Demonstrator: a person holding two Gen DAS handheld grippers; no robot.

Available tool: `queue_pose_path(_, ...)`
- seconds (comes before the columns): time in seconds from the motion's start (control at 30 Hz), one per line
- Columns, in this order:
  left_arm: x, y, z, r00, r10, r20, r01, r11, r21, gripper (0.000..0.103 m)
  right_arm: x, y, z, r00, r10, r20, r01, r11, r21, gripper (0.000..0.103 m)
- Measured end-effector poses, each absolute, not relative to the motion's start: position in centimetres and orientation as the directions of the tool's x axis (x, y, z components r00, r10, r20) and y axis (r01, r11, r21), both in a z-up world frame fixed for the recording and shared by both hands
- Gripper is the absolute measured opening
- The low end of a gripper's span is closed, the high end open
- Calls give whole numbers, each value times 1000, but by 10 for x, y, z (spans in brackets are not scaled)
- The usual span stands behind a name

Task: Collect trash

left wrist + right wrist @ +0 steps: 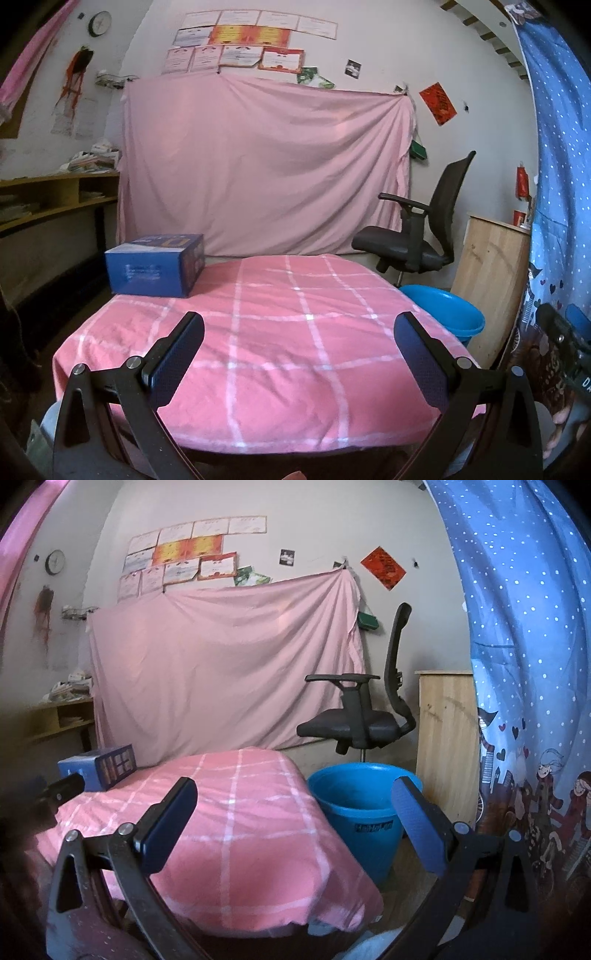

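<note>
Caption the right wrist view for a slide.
Open right tongs hover over the pink checked table, blue bucket beside it, blue box at the far corner.

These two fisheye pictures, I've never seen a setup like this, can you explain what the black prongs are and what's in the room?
Each picture comes from a camera on a handheld tool, looking along its two fingers. The left tool and right tool are both open and hold nothing. Ahead is a table under a pink checked cloth, with a blue box at its far left corner. A blue bucket stands on the floor right of the table, likely for trash. Behind are an office chair and a pink sheet.
</note>
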State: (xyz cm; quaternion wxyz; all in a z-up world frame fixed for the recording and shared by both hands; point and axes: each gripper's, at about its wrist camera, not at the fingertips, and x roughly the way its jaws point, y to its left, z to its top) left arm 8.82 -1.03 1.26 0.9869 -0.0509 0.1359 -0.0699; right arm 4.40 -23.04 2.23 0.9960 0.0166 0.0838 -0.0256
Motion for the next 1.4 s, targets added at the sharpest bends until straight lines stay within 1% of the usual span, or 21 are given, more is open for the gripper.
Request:
queue_pose_path(0.2,72,-1,8,957,-128,-259,99,987,-125,101,41,-217,15,976,-42,-213,47,999,20,103)
queue_pose_path(0.43,57,2,0,956,-117,-270,93,991,-98,101,36,-211,9,973,-48,-226,49,999,-1,103)
queue_pose_path(0.8,58,0,-7,955,-100,-281,80,993,-84,101,38,-210,-1,965,-44,-258,47,999,4,103)
queue_pose_path(1.4,54,-2,-11,959,-91,-269,73,994,-77,101,36,-208,-2,965,-55,-255,55,998,-8,103)
